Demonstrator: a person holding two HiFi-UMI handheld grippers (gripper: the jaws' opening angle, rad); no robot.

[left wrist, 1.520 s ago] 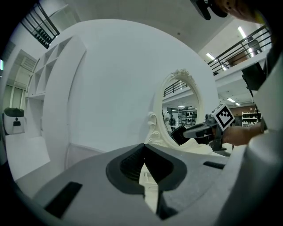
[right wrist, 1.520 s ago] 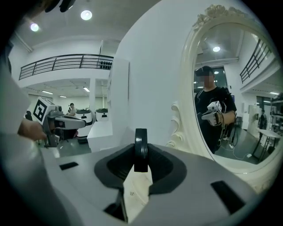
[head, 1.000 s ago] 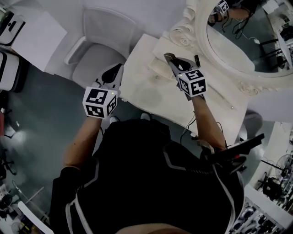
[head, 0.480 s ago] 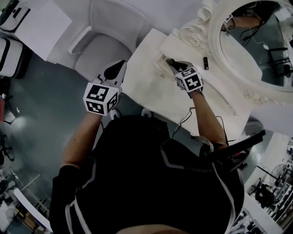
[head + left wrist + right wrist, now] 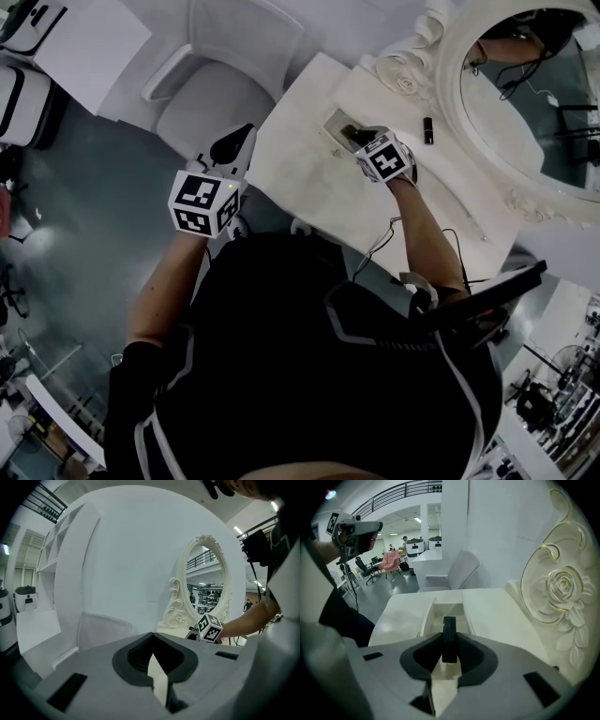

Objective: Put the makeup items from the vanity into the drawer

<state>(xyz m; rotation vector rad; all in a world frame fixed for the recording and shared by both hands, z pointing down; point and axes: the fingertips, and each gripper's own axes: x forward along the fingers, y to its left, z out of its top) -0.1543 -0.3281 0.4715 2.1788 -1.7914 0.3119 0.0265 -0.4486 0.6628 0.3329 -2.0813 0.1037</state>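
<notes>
My right gripper (image 5: 354,137) is shut on a dark, flat round compact (image 5: 449,637), held edge-on between the jaws. It hangs tilted down just over the open drawer (image 5: 440,605) at the back left of the white vanity (image 5: 300,173). What lies in the drawer I cannot make out. A small dark tube (image 5: 427,129) lies on the vanity top by the mirror frame. My left gripper (image 5: 234,148) hovers off the vanity's left edge, its jaws together with nothing between them.
An oval mirror (image 5: 525,94) in an ornate white frame with a carved rose (image 5: 562,592) rises behind the vanity. A pale armchair (image 5: 211,103) stands to the vanity's left. A cable (image 5: 380,246) trails over the vanity's front edge.
My right gripper has dropped from above the vanity top down to the open drawer, tilting more steeply, still holding the compact. The left gripper has sunk slightly.
</notes>
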